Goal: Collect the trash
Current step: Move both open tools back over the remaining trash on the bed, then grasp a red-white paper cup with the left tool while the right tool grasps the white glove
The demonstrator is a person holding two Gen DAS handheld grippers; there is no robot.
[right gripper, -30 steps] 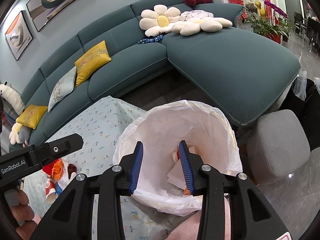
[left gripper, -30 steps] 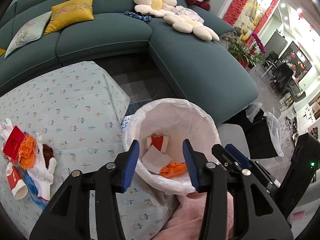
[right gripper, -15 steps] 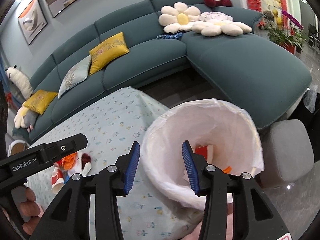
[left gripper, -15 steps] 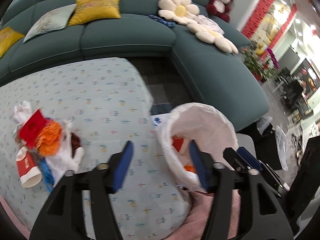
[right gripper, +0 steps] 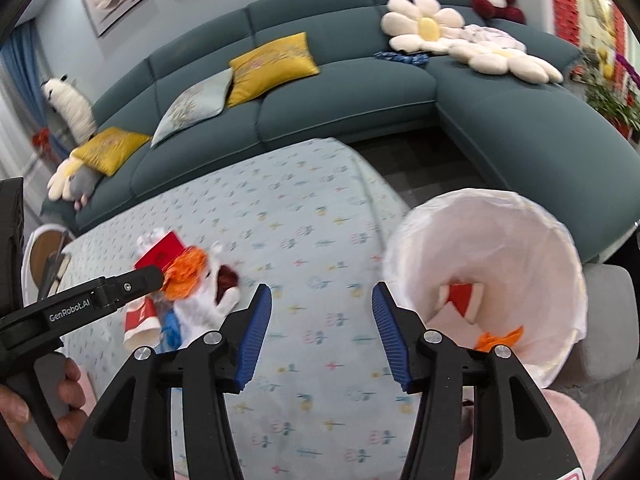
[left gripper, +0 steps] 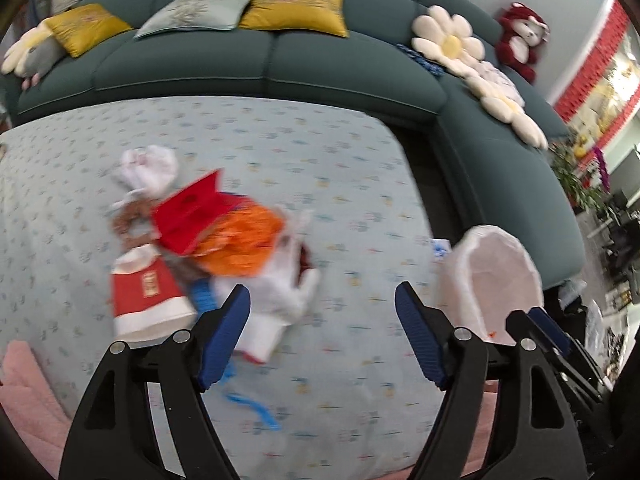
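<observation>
A heap of trash point(left gripper: 224, 236) lies on the flowered tablecloth point(left gripper: 352, 184): a red card, orange crumpled paper point(left gripper: 240, 248), a white glove point(left gripper: 288, 292), a red-and-white paper cup point(left gripper: 144, 300) and blue string. My left gripper point(left gripper: 322, 332) hovers just this side of the heap, its jaws opening with nothing between them. In the right wrist view my right gripper point(right gripper: 320, 332) is over bare cloth between the heap point(right gripper: 188, 280) and the white-lined bin point(right gripper: 488, 280); its jaws are opening and hold nothing. The bin holds a red-and-white cup and orange scraps.
A teal corner sofa point(right gripper: 344, 92) with yellow cushions and flower pillows wraps behind the table. The bin point(left gripper: 500, 276) stands off the table's right end beside a grey stool point(right gripper: 608, 320). A hand point(right gripper: 24, 408) grips the left tool at the lower left.
Both grippers swung left from above the bin toward the trash heap on the table. Both sets of jaws have spread wider. The bin now sits at the right of each view.
</observation>
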